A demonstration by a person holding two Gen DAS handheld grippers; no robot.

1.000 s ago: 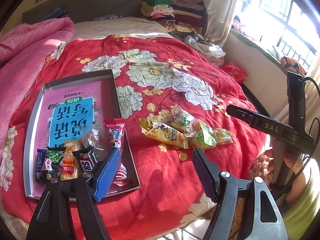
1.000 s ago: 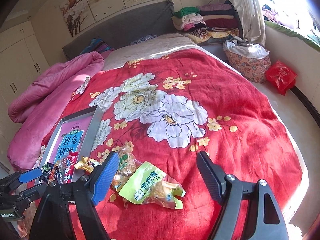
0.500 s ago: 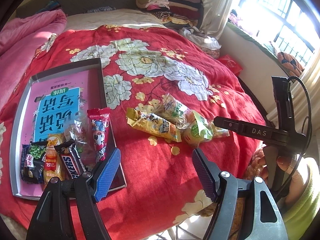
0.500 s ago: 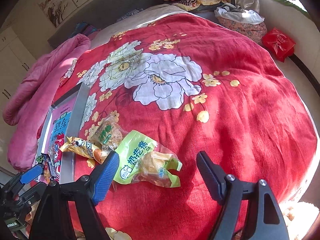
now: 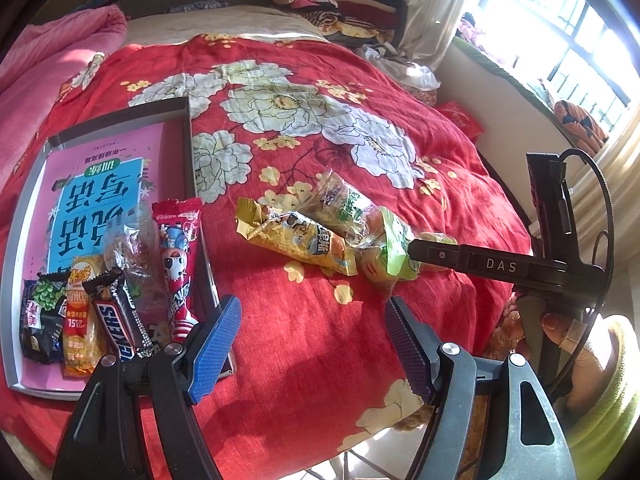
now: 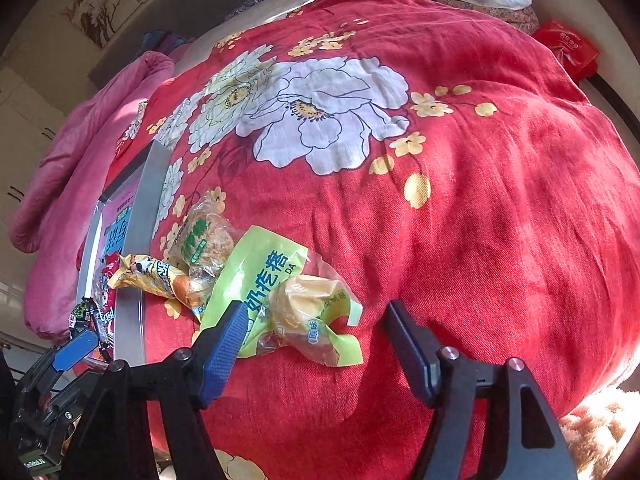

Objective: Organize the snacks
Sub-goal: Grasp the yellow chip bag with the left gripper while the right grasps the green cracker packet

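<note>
**A:** What was caught nearest the lens on the right side?

**B:** The right gripper [image 6: 312,340] was seen poised over the red floral quilt [image 6: 460,220], its jaws closing. The green candy bag [image 6: 280,300] lay between them, with the blue pad at its near-left edge; no firm pinch could be confirmed.

**A:** And the other tool?

**B:** The left gripper [image 5: 310,344] was held spread apart, nothing between its jaws, with only quilt below. Just beside its blue finger, at about nine o'clock, the grey tray [image 5: 188,148] was seen, a row of packets already laid along its near end, a Snickers bar [image 5: 118,332] among them.

**A:** Which step was judged to be in hand?

**B:** The pickup of the green bag, it was reckoned. Three snacks were left loose on the quilt: beyond the green bag, at about eleven o'clock in the right view, a yellow packet [image 6: 154,276] and a clear-wrapped pastry [image 6: 204,236] were touching it.

**A:** What was called for next?

**B:** A complete closure on the crinkly film without the neighbours being snagged, then a lift and a carry leftward to the tray.
</note>
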